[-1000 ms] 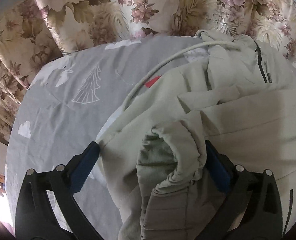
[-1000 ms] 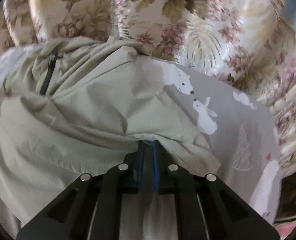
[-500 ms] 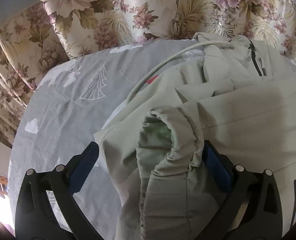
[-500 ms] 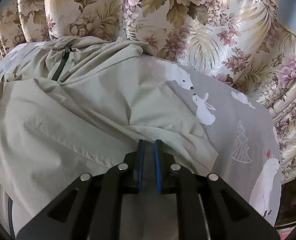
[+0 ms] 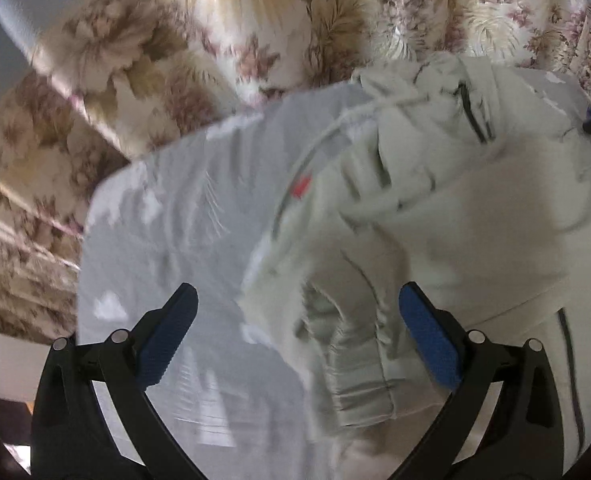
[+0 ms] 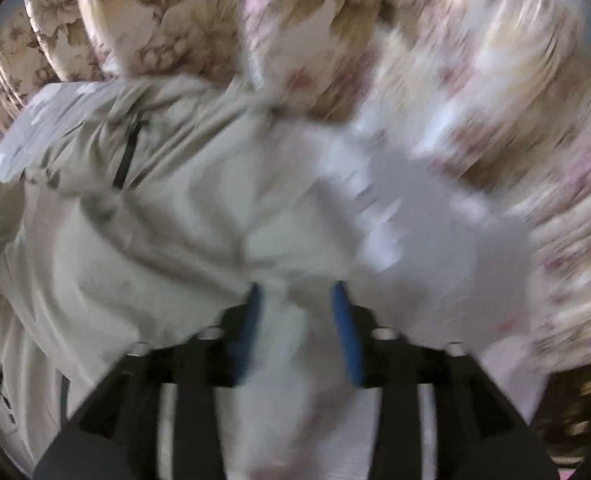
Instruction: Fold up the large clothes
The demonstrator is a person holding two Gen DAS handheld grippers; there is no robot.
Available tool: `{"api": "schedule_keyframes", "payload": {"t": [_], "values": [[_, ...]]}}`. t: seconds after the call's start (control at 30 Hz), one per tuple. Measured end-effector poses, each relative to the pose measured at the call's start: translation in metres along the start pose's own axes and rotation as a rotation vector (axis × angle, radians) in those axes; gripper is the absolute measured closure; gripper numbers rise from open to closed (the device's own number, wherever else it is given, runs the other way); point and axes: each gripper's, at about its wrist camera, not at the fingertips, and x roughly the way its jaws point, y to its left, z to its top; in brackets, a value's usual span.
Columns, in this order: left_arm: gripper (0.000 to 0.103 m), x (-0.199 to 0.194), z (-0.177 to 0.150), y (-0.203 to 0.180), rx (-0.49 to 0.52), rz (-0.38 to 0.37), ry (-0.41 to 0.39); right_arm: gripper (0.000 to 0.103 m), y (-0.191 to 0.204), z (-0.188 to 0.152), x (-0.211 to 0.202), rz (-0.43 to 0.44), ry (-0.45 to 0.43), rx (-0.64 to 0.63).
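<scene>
A pale beige jacket [image 5: 475, 240] with a dark zip [image 5: 473, 116] lies partly folded on a grey printed bedsheet [image 5: 183, 216]. My left gripper [image 5: 297, 292] hangs above it, wide open. The gathered sleeve cuff [image 5: 355, 340] lies below, between the blue pads and touching neither. In the blurred right wrist view the jacket [image 6: 115, 248] spreads to the left. My right gripper [image 6: 297, 300] is just above the jacket's edge with its jaws opening. Pale cloth shows in the gap, and the pads [image 6: 345, 320] stand clear of it.
Floral curtains [image 5: 199, 40] hang close behind the bed and curve round its far side [image 6: 475, 80]. Bare grey sheet [image 6: 447, 248] lies right of the jacket in the right wrist view. A white cord [image 5: 319, 136] runs along the jacket's upper left edge.
Both grippers have lifted away from the jacket, which now looks smaller and lower. The right jaws, shut on a jacket fold before, have parted. The left stays open.
</scene>
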Motion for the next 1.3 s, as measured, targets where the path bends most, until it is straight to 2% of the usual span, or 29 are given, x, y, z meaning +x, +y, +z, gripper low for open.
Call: {"api": "schedule_keyframes", "payload": {"t": [0.1, 0.2, 0.27, 0.4, 0.47, 0.57, 0.6, 0.67, 0.7, 0.73, 0.77, 0.8, 0.83, 0.87, 0.93, 1.0, 1.07, 1.13, 1.23, 1.3], "values": [[0.003, -0.006, 0.043, 0.014, -0.022, -0.032, 0.066, 0.045, -0.026, 0.04, -0.024, -0.118, -0.018, 0.003], [0.003, 0.0, 0.091, 0.012, -0.023, 0.018, 0.073, 0.045, -0.046, 0.084, -0.032, -0.131, -0.034, 0.057], [0.003, 0.009, 0.119, 0.004, -0.02, 0.031, 0.056, 0.043, -0.047, 0.107, -0.024, -0.081, -0.038, 0.1], [0.003, 0.046, 0.163, -0.02, -0.047, 0.05, 0.018, 0.043, -0.01, 0.125, 0.034, 0.11, -0.016, 0.126], [0.003, 0.066, 0.174, -0.031, -0.05, 0.033, 0.039, 0.043, 0.002, 0.125, 0.058, 0.138, -0.026, 0.159], [0.004, 0.095, 0.184, -0.045, -0.065, 0.021, 0.06, 0.043, -0.003, 0.122, 0.087, 0.261, -0.056, 0.309], [0.005, 0.101, 0.187, -0.048, -0.065, 0.017, 0.063, 0.043, -0.006, 0.119, 0.102, 0.313, -0.04, 0.366], [0.007, 0.119, 0.193, -0.051, -0.087, -0.011, 0.082, 0.043, -0.005, 0.112, 0.123, 0.345, 0.003, 0.414], [0.014, 0.128, 0.197, -0.051, -0.111, -0.036, 0.097, 0.043, -0.006, 0.108, 0.132, 0.372, 0.002, 0.439], [0.027, 0.134, 0.199, -0.05, -0.13, -0.063, 0.108, 0.045, -0.007, 0.105, 0.135, 0.404, -0.023, 0.461], [0.038, 0.139, 0.201, -0.05, -0.148, -0.096, 0.118, 0.054, -0.007, 0.104, 0.134, 0.434, -0.047, 0.473], [0.063, 0.142, 0.202, -0.05, -0.16, -0.134, 0.128, 0.063, -0.007, 0.103, 0.135, 0.469, -0.071, 0.48], [0.081, 0.145, 0.204, -0.052, -0.163, -0.186, 0.137, 0.075, -0.004, 0.105, 0.138, 0.474, -0.075, 0.474], [0.082, 0.146, 0.206, -0.054, -0.158, -0.196, 0.141, 0.079, -0.001, 0.106, 0.141, 0.467, -0.064, 0.449], [0.092, 0.141, 0.207, -0.062, -0.131, -0.174, 0.134, 0.087, 0.005, 0.108, 0.137, 0.436, -0.076, 0.401], [0.094, 0.128, 0.205, -0.065, -0.112, -0.151, 0.101, 0.094, 0.005, 0.108, 0.12, 0.421, -0.138, 0.381], [0.095, 0.101, 0.2, -0.062, -0.104, -0.15, 0.031, 0.096, 0.002, 0.105, 0.099, 0.434, -0.208, 0.376], [0.096, 0.075, 0.195, -0.057, -0.099, -0.167, -0.015, 0.097, 0.002, 0.098, 0.068, 0.44, -0.281, 0.346], [0.096, 0.016, 0.168, -0.053, -0.07, -0.182, -0.126, 0.097, 0.003, 0.075, 0.01, 0.475, -0.394, 0.301], [0.096, -0.026, 0.139, -0.046, -0.07, -0.217, -0.2, 0.098, 0.009, 0.048, -0.034, 0.504, -0.477, 0.256]]}}
